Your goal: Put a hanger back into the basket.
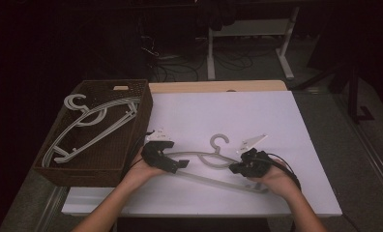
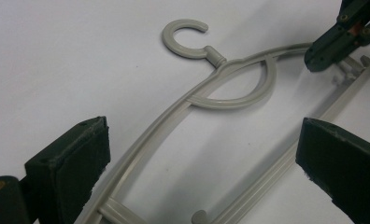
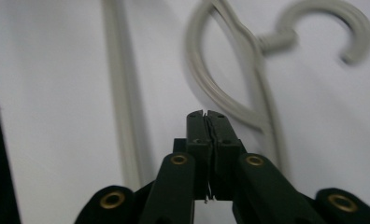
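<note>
Left claw (image 1: 172, 162): you hold it low over the white worktop (image 1: 276, 121), and its two black pads stand wide apart with nothing pinched. In the left gripper view, the left pad (image 2: 75, 168) sits on one side of the hanger's curved arm and the other pad sits past its straight bar.
Right claw (image 1: 235, 168): its jaws are pressed tight together and nothing is caught between them. In the right gripper view, the tips (image 3: 206, 122) meet with no gap.
Hanger (image 1: 213, 162): this grey plastic hanger lies flat on the worktop between your two claws. Its hook (image 3: 332, 23) lies just ahead of the right claw and off to one side. Its straight bar (image 3: 122, 93) runs past the other side of that claw. I cannot tell if the right claw touches the hanger.
Basket (image 1: 107, 159): this brown woven box sits just beside your left claw, on its outer side.
More hangers (image 1: 90, 121): grey ones like the first lie inside the basket.
</note>
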Demonstrator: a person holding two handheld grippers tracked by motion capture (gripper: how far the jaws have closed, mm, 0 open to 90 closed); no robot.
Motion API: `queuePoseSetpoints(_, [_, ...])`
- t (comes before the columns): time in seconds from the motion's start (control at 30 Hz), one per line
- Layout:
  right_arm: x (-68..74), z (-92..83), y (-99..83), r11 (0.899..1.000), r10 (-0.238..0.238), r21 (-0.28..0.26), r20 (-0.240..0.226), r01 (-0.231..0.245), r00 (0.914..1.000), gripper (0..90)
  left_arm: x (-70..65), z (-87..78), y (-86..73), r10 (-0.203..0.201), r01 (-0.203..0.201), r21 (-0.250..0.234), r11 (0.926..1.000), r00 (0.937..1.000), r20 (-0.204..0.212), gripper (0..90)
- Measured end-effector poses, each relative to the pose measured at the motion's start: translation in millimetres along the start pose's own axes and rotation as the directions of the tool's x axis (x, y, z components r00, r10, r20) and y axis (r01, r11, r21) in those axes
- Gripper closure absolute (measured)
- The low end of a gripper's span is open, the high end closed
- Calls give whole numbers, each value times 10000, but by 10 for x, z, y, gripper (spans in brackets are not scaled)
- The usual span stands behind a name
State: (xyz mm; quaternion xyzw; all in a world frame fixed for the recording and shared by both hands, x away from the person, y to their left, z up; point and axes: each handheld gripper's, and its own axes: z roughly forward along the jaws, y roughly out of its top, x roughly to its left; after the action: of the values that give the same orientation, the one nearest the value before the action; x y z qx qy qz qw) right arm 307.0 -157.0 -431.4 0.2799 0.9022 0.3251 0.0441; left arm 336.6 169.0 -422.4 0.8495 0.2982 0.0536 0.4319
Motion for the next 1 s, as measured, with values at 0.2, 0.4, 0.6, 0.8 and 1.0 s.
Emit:
queuePoseSetpoints(0.2, [-142,-38,-183,9969,420,632,739,-467,9964,891,2,5,-3,-25,25,20,10000,10000,-16,33])
queuePoseSetpoints(0.4, [-235,1,-178,9948,385,895,1195,-493,9921,892,3,3,-5,-28,28,15,10000,10000,-9,33])
queuePoseSetpoints(0.6, [-395,43,-91,9943,375,910,1828,-549,9824,892,9,22,-9,-25,25,56,10000,10000,2,34])
queuePoseSetpoints(0.8, [-690,125,39,9939,606,725,2718,-833,9604,892,9,27,-7,-21,21,82,10000,10000,23,34])
queuePoseSetpoints(1.0, [-880,199,143,9920,965,497,2922,-1158,9515,892,10,31,-9,-33,32,100,9999,10000,44,34])
